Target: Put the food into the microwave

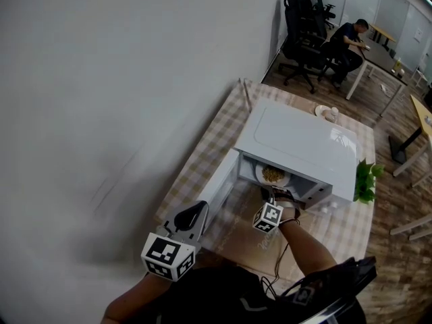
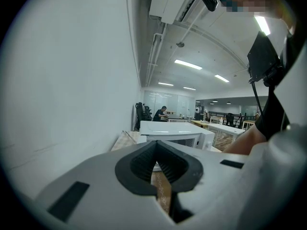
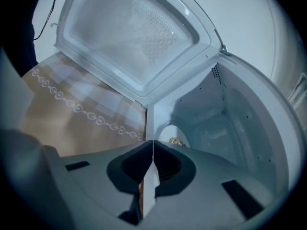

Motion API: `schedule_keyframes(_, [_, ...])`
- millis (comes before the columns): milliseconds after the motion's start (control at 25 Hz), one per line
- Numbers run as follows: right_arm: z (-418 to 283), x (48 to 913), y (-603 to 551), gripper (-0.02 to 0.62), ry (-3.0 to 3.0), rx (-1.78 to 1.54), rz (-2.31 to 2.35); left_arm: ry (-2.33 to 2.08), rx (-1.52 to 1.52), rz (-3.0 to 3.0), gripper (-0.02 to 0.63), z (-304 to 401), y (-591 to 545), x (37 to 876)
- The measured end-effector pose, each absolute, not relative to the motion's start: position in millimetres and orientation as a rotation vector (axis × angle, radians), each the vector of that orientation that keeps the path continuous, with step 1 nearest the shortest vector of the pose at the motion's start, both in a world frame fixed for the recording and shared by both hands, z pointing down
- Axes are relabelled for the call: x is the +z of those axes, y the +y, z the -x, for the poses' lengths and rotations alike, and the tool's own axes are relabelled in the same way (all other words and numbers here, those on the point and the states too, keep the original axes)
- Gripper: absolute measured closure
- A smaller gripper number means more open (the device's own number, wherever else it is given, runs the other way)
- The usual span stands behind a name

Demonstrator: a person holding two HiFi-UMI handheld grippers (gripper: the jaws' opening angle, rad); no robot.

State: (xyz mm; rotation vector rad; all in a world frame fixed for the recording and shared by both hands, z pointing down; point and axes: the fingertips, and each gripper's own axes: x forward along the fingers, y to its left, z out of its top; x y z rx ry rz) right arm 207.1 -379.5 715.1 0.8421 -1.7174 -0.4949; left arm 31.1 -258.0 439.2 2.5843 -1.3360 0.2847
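Left claw point(image 1: 192, 216), shut and empty, hovers at 7 o'clock from microwave point(image 1: 297, 144). Right claw point(image 1: 273, 194) is closed on plate point(image 1: 284, 181) of food point(image 1: 273, 174) inside, door point(image 1: 219, 189) open.

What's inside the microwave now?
A plate with food sits in the microwave. The rest of its inside looks bare in the right gripper view. The right tongs cover the plate's near part, so that part cannot be seen.
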Motion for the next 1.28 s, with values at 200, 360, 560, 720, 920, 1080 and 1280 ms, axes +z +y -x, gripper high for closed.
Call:
schedule_keyframes(200, [-214, 717, -390, 0.586, -1.714, -0.445, -0.872, -1.351, 0.296, -2.579, 0.597, -29, -259, 439])
schedule_keyframes(360, [-219, 716, -400, 0.586, -1.704, -0.424, -0.898, -1.365, 0.305, -2.572, 0.597, -25, -259, 439])
schedule_keyframes(560, [-231, 715, -410, 0.586, -1.7, -0.367, -0.95, -1.377, 0.306, -2.56, 0.597, -22, -260, 441])
schedule_keyframes(720, [-235, 716, -414, 0.586, -1.698, -0.331, -0.966, -1.367, 0.306, -2.56, 0.597, -23, -259, 442])
schedule_keyframes(920, [-248, 703, -408, 0.586, -1.714, -0.242, -1.111, -1.333, 0.301, -2.574, 0.597, -24, -256, 443])
schedule_keyframes(1080, [-240, 680, -383, 0.586, -1.776, -0.164, -1.226, -1.262, 0.288, -2.614, 0.597, -29, -252, 442])
schedule_keyframes(1280, [-232, 652, -346, 0.586, -1.785, -0.118, -1.312, -1.123, 0.263, -2.685, 0.597, -40, -238, 438])
